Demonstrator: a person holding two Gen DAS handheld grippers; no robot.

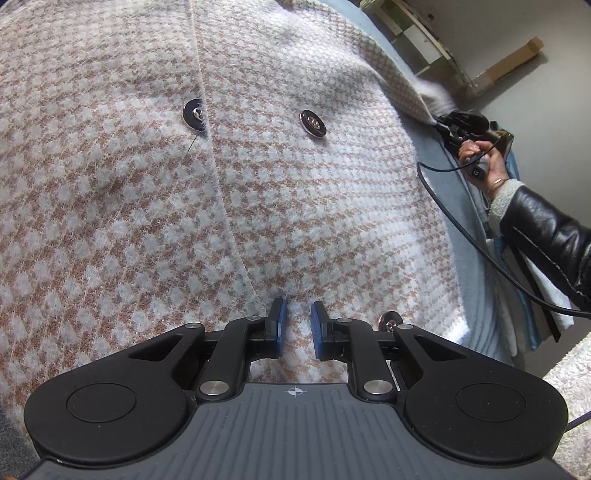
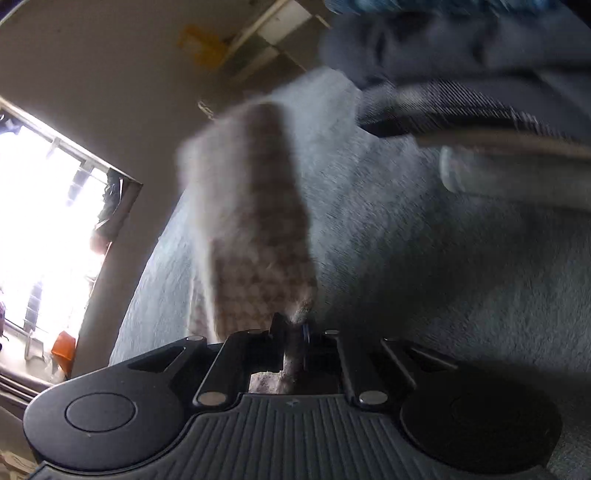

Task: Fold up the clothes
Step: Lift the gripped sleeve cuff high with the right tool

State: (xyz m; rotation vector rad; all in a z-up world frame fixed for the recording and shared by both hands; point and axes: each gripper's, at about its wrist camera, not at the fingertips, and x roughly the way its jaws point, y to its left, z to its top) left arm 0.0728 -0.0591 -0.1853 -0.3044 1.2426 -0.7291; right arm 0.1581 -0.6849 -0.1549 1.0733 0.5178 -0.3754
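Note:
A fuzzy beige-and-white houndstooth coat [image 1: 147, 184] lies spread over a grey-blue blanket [image 1: 432, 162], front side up, with two dark buttons [image 1: 194, 115] [image 1: 313, 123] showing. My left gripper [image 1: 297, 306] hovers low over the coat's near part, open, blue pads [image 1: 280, 317] a little apart with nothing pinched. A third button [image 1: 390, 318] sits just right of it. My right gripper [image 2: 295, 325] is shut on a lifted edge of the coat [image 2: 255, 206], which rises blurred from its fingers. In the left wrist view that gripper [image 1: 443, 122] holds the coat's far right corner.
A person's hand [image 1: 480, 155] in a black leather sleeve [image 1: 546, 229] holds the right gripper, with a black cable [image 1: 461, 229] trailing. Folded cloths [image 1: 517, 314] are stacked beyond the blanket's right edge. A shelf [image 1: 417, 33] and a cardboard box [image 1: 513, 61] stand by the wall; a bright window [image 2: 48, 221] is on the left.

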